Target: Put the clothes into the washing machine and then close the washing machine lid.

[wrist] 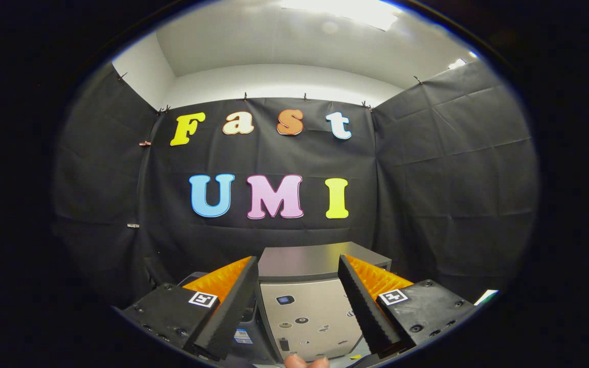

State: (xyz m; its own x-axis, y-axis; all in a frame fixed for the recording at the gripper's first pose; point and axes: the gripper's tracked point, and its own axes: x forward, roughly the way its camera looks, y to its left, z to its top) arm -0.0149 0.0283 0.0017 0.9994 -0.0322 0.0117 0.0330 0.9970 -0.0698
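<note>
The washing machine [304, 317] is a small grey box standing just ahead of and below my fingers. It has a pale silvery panel with small stickers and buttons, and a darker grey slab [320, 260] at its far end. Whether its lid is up or down I cannot tell from this angle. My gripper [298, 260] is open, its two fingers spread wide on either side of the machine with nothing between them. A person's fingertips [306, 362] peek in below the machine's near edge.
Black cloth walls close the booth at the back and on both sides, just behind the machine. A dark object with a blue-white label [242, 336] sits beside the machine under the left finger. A pale flat item [486, 296] lies at the far right.
</note>
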